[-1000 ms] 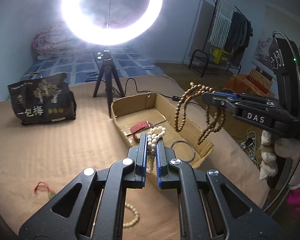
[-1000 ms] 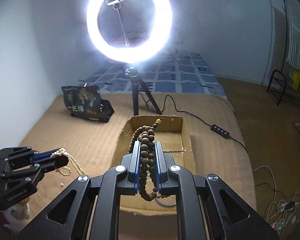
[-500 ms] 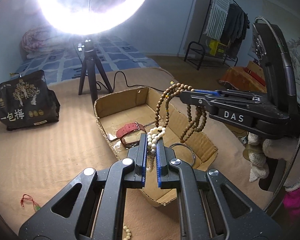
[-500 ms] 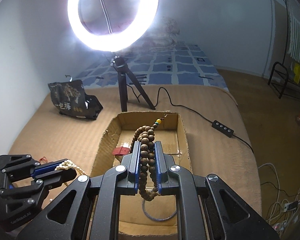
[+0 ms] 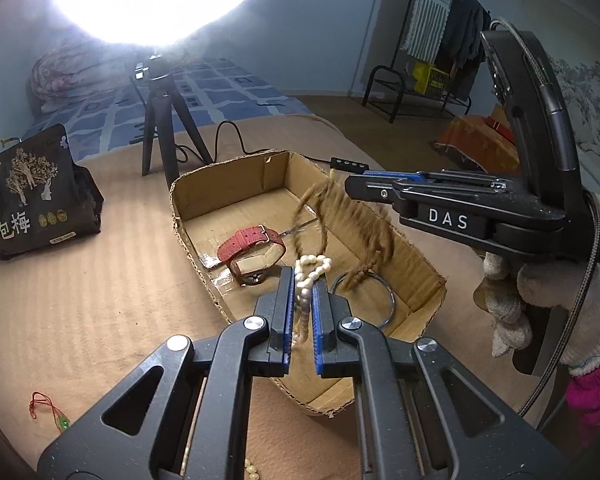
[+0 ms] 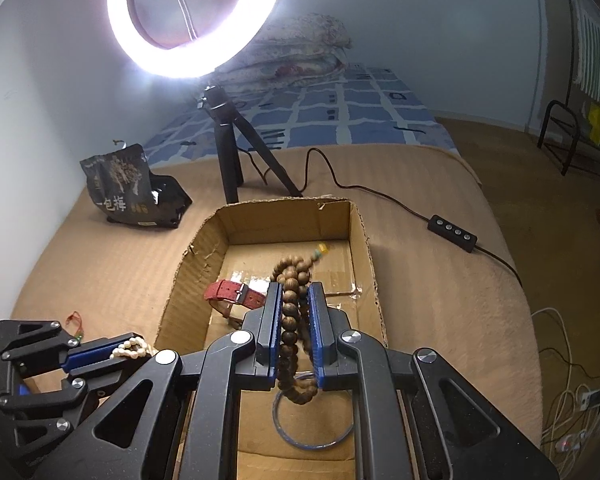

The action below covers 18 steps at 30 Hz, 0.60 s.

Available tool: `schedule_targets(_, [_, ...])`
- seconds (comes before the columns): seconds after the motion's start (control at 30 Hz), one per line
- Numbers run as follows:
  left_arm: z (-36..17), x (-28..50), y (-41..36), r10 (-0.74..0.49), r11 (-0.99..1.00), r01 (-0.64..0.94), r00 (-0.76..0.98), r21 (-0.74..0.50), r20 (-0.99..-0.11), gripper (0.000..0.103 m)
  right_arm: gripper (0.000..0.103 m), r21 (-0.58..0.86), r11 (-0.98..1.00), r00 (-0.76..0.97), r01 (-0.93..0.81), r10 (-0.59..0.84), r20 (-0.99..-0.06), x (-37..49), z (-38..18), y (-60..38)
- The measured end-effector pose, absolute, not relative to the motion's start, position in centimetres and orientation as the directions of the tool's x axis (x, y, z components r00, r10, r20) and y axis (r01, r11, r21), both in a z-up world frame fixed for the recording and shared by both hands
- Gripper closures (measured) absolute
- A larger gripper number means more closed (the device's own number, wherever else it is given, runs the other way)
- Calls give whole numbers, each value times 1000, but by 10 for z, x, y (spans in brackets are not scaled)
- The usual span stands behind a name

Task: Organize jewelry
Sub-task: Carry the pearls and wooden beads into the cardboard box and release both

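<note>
An open cardboard box (image 5: 228, 178) (image 6: 284, 216) lies on the tan bedspread. Inside it are a red-strap watch (image 5: 252, 242) (image 6: 230, 294) and a thin metal bangle (image 5: 384, 304) (image 6: 320, 442). My left gripper (image 5: 302, 280) is shut on a white pearl strand (image 5: 312, 266) over the box's near left wall; it also shows in the right wrist view (image 6: 134, 350). My right gripper (image 6: 294, 294) is shut on a brown wooden bead strand (image 6: 290, 312), which hangs blurred over the box in the left wrist view (image 5: 356, 232).
A ring light on a black tripod (image 5: 160, 128) (image 6: 228, 152) stands behind the box, its cable and controller (image 6: 454, 234) to the right. A black snack bag (image 5: 28, 196) (image 6: 128, 188) stands left. A red cord charm (image 5: 48, 412) lies on the bedspread near left.
Both grippers have moved forward and lower over the box. The wooden bead strand now swings down inside the box. The pearl strand has come over the box's near edge.
</note>
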<state>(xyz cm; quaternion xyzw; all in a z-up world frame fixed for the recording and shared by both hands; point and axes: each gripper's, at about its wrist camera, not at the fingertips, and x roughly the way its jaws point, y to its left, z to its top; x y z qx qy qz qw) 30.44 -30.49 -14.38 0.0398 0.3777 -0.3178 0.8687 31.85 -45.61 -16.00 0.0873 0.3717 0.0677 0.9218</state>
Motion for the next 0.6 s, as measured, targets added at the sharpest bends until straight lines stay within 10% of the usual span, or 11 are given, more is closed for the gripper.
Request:
schedule_targets(0.1, [-147, 305, -306, -506, 800, 579, 511, -157, -695, 92, 78, 204, 978, 717, -46, 175, -675, 318, -160, -456])
schedule_targets(0.2, [-149, 305, -305, -505, 802, 575, 508, -161, -698, 62, 61, 207, 978, 729, -30, 163, -665, 316, -158, -459])
schedule_targets(0.6, [-144, 297, -295, -483, 816, 560, 529, -141, -698, 61, 43, 199, 980, 738, 31, 112, -666, 306, -152, -465])
